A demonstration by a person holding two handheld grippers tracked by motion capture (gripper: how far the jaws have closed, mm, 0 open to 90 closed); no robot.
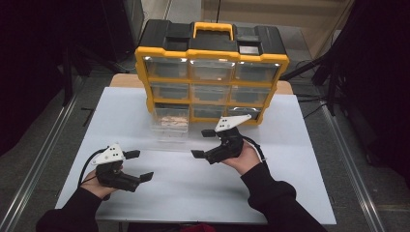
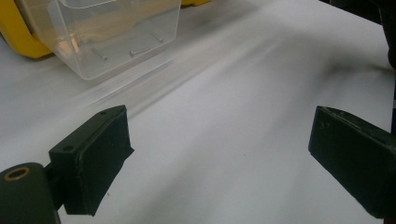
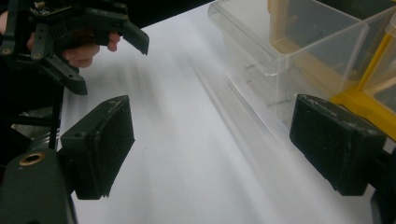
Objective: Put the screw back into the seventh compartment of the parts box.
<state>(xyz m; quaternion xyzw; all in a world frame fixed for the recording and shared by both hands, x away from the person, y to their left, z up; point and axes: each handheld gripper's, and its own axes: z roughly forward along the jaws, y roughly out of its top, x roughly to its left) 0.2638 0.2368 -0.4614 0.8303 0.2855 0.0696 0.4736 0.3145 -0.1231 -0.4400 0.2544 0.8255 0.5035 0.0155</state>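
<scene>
Drawer [image 1: 170, 123] pulled out of the cabinet [image 1: 211, 72], screws inside; your left gripper [image 1: 136, 166] and right gripper [image 1: 202, 143] hover with jaws released, nothing grasped yet.

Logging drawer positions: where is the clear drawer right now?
The clear drawer sticks out of the yellow organizer's bottom-left slot onto the table, ahead of both grippers in the high view.

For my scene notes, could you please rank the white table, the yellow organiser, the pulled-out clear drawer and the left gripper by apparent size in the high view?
1. white table
2. yellow organiser
3. left gripper and clear drawer: look alike, so unranked; the gripper is also nearer the camera.
</scene>
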